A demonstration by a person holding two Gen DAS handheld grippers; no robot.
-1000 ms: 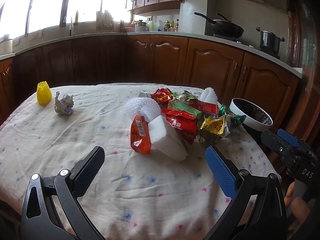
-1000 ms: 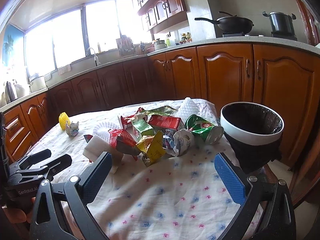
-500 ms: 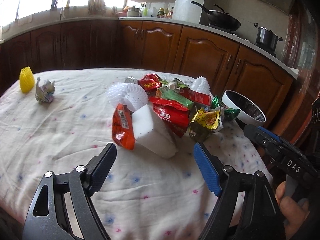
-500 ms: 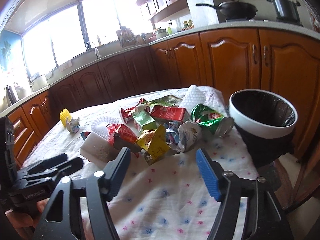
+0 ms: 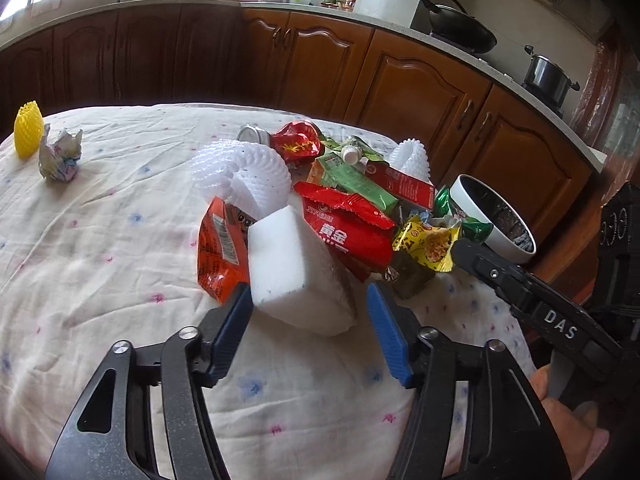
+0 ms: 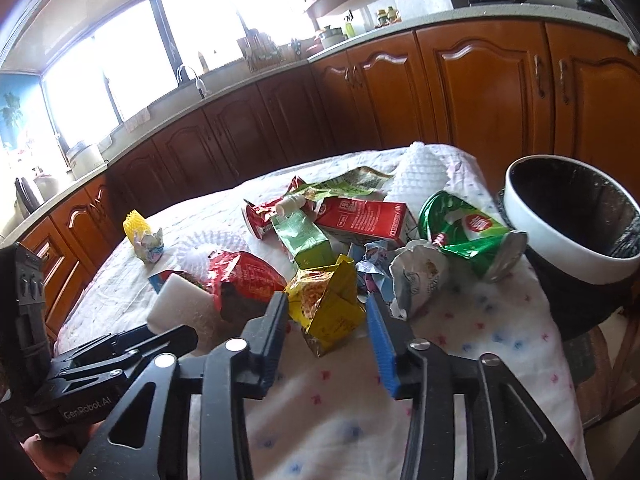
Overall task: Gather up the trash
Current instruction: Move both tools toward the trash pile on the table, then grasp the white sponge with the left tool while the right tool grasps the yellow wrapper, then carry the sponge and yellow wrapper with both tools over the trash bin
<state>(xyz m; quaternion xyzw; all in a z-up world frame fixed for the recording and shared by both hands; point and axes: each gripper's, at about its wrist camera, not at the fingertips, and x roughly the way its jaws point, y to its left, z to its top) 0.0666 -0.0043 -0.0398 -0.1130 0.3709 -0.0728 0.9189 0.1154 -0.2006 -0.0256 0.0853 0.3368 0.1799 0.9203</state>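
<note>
Kitchen table (image 5: 100,240): left gripper (image 5: 308,312) spread around foam block (image 5: 296,272), right gripper (image 6: 326,320) spread around yellow wrapper (image 6: 328,304); centre, then squeeze gently.

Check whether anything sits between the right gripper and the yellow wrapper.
Nothing visible does. The right gripper is open, its fingers flanking the yellow wrapper at the near edge of the pile; only bare tablecloth lies before it.

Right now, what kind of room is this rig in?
Most likely a home kitchen: wooden cabinets under a long counter, a wok and pot on the stove, a sink faucet by the windows.
</note>
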